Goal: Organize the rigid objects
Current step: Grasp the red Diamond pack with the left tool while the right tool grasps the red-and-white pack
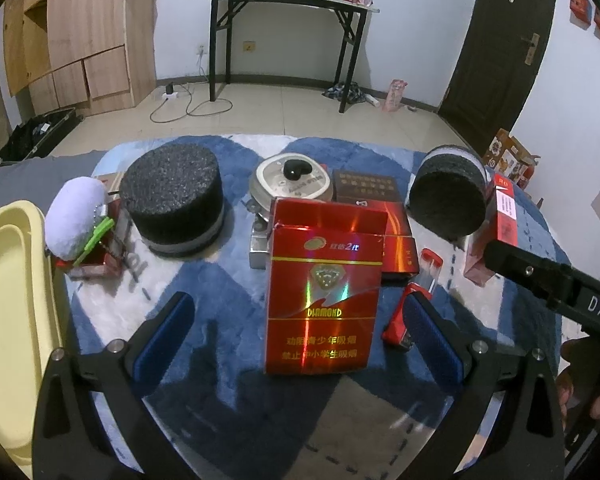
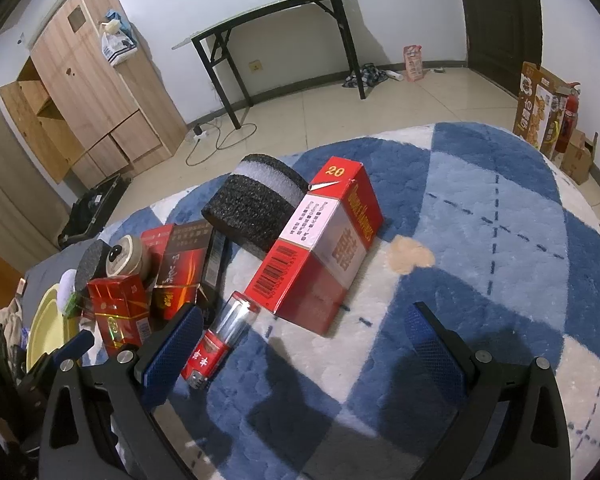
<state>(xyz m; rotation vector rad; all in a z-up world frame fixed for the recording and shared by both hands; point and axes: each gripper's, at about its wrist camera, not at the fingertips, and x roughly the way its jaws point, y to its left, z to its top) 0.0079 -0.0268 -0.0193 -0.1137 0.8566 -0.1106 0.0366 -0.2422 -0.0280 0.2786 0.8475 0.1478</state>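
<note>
A: What is seen, from the biggest thing down?

B: A blue and white rug (image 2: 480, 216) is spread under everything. At its left edge a yellow tray (image 1: 4, 280) is seen, and nothing is shown lying in the part of it that is visible. Two black foam cylinders are noted: one upright (image 1: 172, 208), one on its side (image 1: 446, 200). A large red carton (image 2: 320, 248) is propped against the tipped cylinder. A red cigarette pack (image 1: 324, 300) is stood upright between the fingers of the left gripper (image 1: 300, 336), near a round tin (image 1: 290, 186) and a dark brown box (image 1: 366, 190). A red lighter (image 2: 220, 336) is laid just beside the left finger of the right gripper (image 2: 308, 344).

A: And the jaws?

B: Both pairs are spread wide; nothing is held.

A: How far along is the sorting judged to be?

B: Barely begun, it is judged. The things are scattered on the rug, and nearly all of it is left to do.
</note>
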